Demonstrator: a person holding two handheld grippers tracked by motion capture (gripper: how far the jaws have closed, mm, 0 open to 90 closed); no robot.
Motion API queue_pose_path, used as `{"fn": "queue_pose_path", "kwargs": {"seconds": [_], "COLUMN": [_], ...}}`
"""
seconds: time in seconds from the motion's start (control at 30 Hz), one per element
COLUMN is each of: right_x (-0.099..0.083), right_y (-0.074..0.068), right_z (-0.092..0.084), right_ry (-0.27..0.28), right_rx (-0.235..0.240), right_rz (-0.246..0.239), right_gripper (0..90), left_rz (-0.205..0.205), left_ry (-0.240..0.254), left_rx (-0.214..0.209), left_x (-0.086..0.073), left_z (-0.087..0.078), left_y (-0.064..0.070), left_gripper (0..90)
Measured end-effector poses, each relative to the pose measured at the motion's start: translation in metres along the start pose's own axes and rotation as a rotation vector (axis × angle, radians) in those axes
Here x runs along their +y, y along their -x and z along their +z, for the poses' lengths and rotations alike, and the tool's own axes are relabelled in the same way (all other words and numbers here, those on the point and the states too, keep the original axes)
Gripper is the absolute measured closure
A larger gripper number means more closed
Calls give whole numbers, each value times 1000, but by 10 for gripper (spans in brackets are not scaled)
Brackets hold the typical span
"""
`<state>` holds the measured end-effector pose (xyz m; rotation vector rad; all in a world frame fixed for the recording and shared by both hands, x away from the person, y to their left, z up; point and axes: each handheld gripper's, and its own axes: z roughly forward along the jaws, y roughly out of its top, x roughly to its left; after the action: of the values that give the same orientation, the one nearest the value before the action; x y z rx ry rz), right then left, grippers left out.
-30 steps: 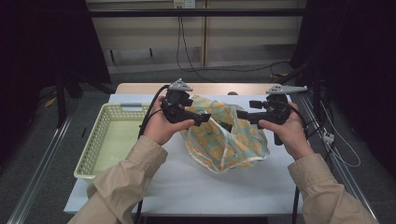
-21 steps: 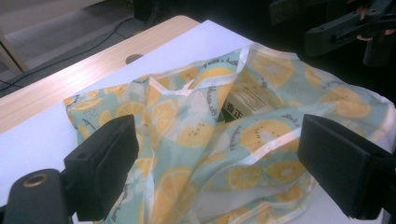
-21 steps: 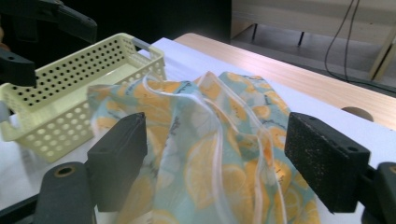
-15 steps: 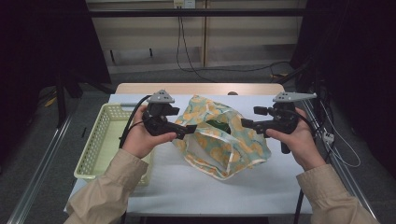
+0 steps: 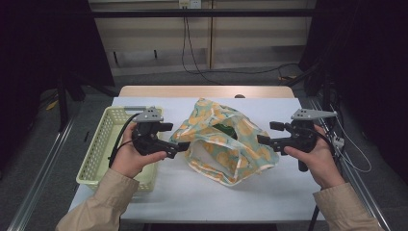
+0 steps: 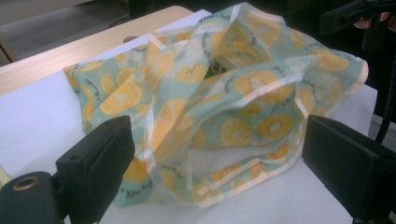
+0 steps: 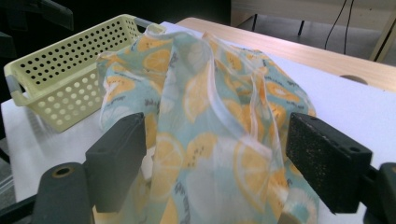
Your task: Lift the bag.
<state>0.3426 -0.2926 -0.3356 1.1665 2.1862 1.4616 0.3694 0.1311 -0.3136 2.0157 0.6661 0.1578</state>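
Observation:
A soft bag (image 5: 226, 144) printed with orange slices on pale green lies slumped on the white table (image 5: 192, 197), its mouth gaping with something dark green (image 5: 224, 129) inside. My left gripper (image 5: 180, 146) sits at the bag's left edge; its jaws have just been opening and stand wide. In the left gripper view the bag (image 6: 224, 107) lies between the jaws, and the left gripper (image 6: 219, 140) does not press on it. My right gripper (image 5: 262, 140) is open at the bag's right edge. In the right gripper view, loose fabric (image 7: 210, 116) rises between the jaws of the right gripper (image 7: 217, 135).
A pale yellow perforated basket (image 5: 103, 144) stands at the table's left edge beside my left hand; in the right gripper view the basket (image 7: 60, 60) lies beyond the bag. A wooden strip (image 5: 202, 91) runs along the table's far side. Cables hang behind.
Both hands have drawn apart and come lower and nearer the person. The bag, earlier bunched up between the grippers, now lies spread on the table.

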Motion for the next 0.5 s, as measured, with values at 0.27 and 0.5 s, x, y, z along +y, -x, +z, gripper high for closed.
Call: {"fn": "queue_pose_path", "kwargs": {"seconds": [0.27, 0.5], "right_x": [-15, -28], "right_y": [0, 0], "right_z": [-11, -16], "right_ry": [-3, -6], "right_rx": [-8, -14], "right_rz": [3, 1], "right_gripper": [209, 209], "left_rz": [-9, -20], "left_ry": [-2, 4], "left_rx": [14, 32], "left_x": [-20, -33], "left_z": [-14, -24], "left_y": [-5, -7], "left_gripper": [92, 93]}}
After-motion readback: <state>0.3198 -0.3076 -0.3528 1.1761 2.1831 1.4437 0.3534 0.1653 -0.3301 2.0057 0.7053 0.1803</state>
